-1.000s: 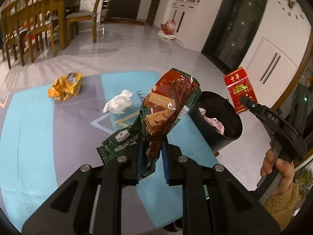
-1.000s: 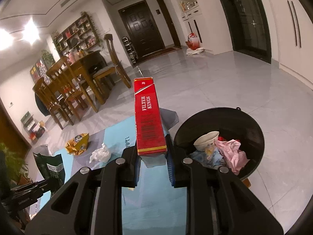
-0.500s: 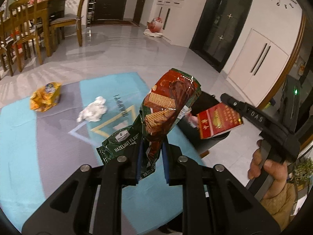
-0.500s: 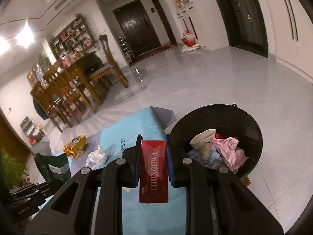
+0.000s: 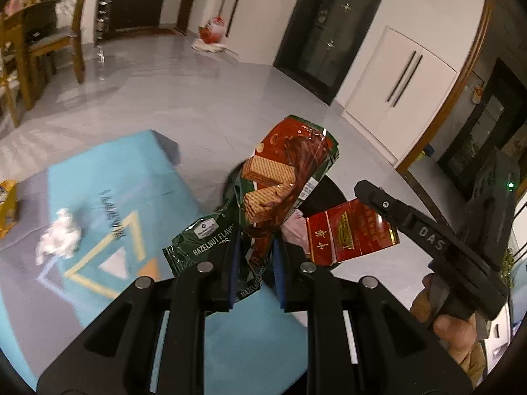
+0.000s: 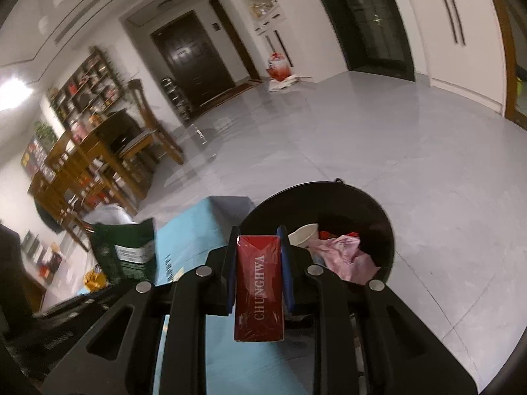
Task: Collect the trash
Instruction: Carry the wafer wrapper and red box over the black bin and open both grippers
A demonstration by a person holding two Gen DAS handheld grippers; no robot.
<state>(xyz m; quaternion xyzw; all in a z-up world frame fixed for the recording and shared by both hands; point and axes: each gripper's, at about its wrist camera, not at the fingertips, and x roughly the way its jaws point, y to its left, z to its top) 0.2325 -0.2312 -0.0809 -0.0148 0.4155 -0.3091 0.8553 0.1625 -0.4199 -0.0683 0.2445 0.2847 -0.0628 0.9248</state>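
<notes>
My left gripper [image 5: 254,265] is shut on a green and brown hazelnut wafer bag [image 5: 283,177], held upright in the air just left of the black trash bin [image 6: 378,217]. My right gripper [image 6: 257,256] is shut on a red Chunghwa cigarette carton [image 6: 259,283], tipped down at the bin's near left rim. In the left wrist view the carton [image 5: 349,230] and the right gripper [image 5: 372,191] sit to the right of the bag, and the bin is mostly hidden behind them. The bin holds a paper cup [image 6: 304,233] and pink plastic [image 6: 342,253].
A crumpled white tissue [image 5: 59,233] and a yellow snack wrapper [image 5: 6,207] lie on the blue and grey floor mat [image 5: 98,171]. A wooden dining table and chairs [image 6: 98,164] stand far left. A red and white bag [image 5: 212,34] sits by the far wall.
My right gripper tipped the red carton from upright down toward the bin. My left gripper carried the wafer bag to the right, closer to the bin and the right gripper.
</notes>
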